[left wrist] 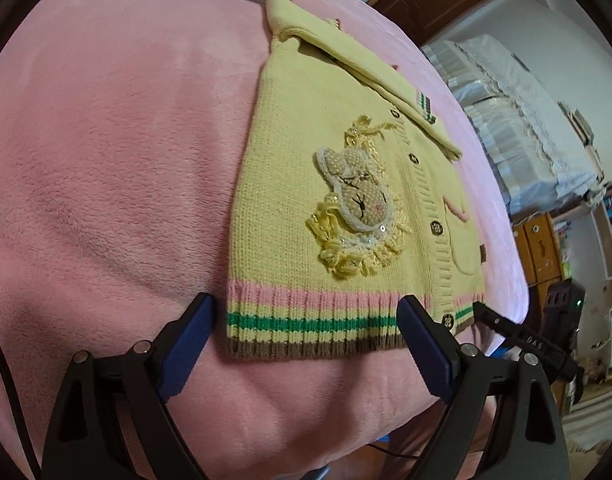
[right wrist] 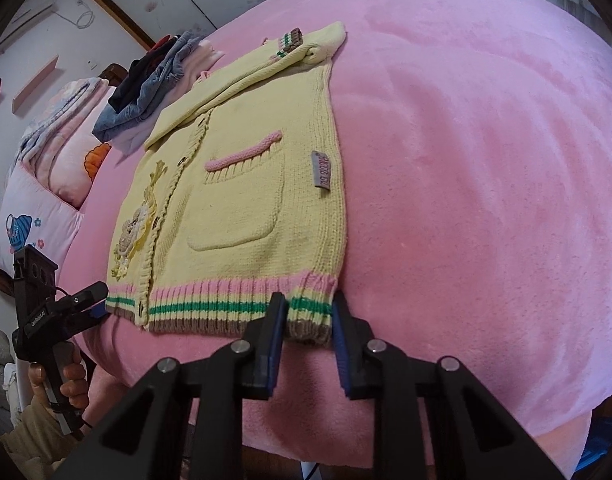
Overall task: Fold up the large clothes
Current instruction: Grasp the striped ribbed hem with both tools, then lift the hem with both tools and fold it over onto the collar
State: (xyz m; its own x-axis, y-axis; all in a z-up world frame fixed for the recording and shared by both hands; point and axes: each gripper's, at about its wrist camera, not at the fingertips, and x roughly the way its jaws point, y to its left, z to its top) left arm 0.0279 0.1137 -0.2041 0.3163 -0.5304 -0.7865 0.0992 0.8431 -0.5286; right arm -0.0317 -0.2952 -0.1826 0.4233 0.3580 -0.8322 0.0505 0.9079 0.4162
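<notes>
Left gripper (left wrist: 306, 322): lower centre of the left wrist view; black arms with blue pads spread wide, straddling the striped hem without pinching it, holding nothing.
Right gripper (right wrist: 309, 318): lower centre of the right wrist view; jaws partly closed around the hem's corner, fabric between the pads, though whether they actually press it I cannot tell.
Striped ribbed hem (left wrist: 314, 322): pink, green and brown bands, the nearest edge of the garment, lying just inside the bed's front edge.
Yellow knitted child's cardigan (right wrist: 242, 184): flat, front up and buttoned on the pink fleece bed cover (right wrist: 486, 160); patch pocket with pink trim (right wrist: 238, 196) on one side, stuffed bunny appliqué (left wrist: 358, 196) on the other.
Sleeves (left wrist: 358, 56): already folded across the chest at the far end, cuffs striped.
Progress: sleeves appear done; judged remaining is lifting the hem and folding it up toward the collar.
Open room: wide bare fleece on both sides of the garment; little margin at the front edge.
Far end: pile of denim and dark clothes (right wrist: 154, 76) at upper left, near the collar, limiting room there.
</notes>
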